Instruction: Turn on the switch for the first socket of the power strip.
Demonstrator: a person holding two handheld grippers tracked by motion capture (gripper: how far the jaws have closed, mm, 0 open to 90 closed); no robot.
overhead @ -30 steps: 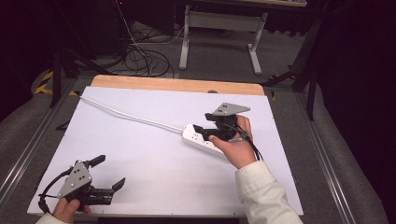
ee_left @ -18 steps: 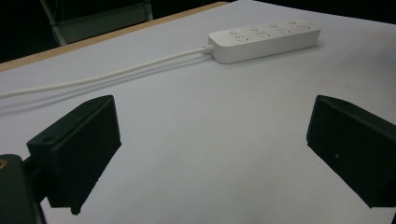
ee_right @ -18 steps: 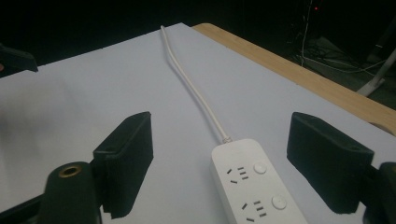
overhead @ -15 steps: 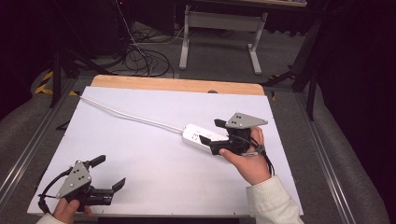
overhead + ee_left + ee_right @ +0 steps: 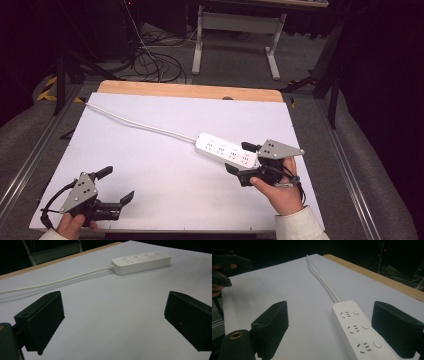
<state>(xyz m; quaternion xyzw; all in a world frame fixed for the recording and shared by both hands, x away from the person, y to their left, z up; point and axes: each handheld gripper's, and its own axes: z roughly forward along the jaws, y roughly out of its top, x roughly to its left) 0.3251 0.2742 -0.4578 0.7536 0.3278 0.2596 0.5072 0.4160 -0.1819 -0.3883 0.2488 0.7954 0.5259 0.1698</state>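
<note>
A white power strip (image 5: 227,150) lies flat right of the table's middle, its white cable (image 5: 135,122) running off to the far left corner. My right gripper (image 5: 239,158) sits at the strip's near right end. Its jaws have just been opening and now stand wide. In the right gripper view the strip (image 5: 357,337) lies between the jaws, closer to the right one, with no pad pressing on it. My left gripper (image 5: 118,184) rests open at the near left corner, nothing between its jaws. The strip (image 5: 142,262) lies far ahead of it.
The white table top (image 5: 165,165) has a wooden strip (image 5: 190,91) along its far edge and metal rails at both sides. Beyond the table, cables lie on the floor beside a white stand (image 5: 235,30). My left gripper (image 5: 227,267) shows far off in the right gripper view.
My right gripper has drawn back to the right and toward the near edge, off the strip's end, with its jaws spreading wider. The strip and my left gripper have stayed put.
</note>
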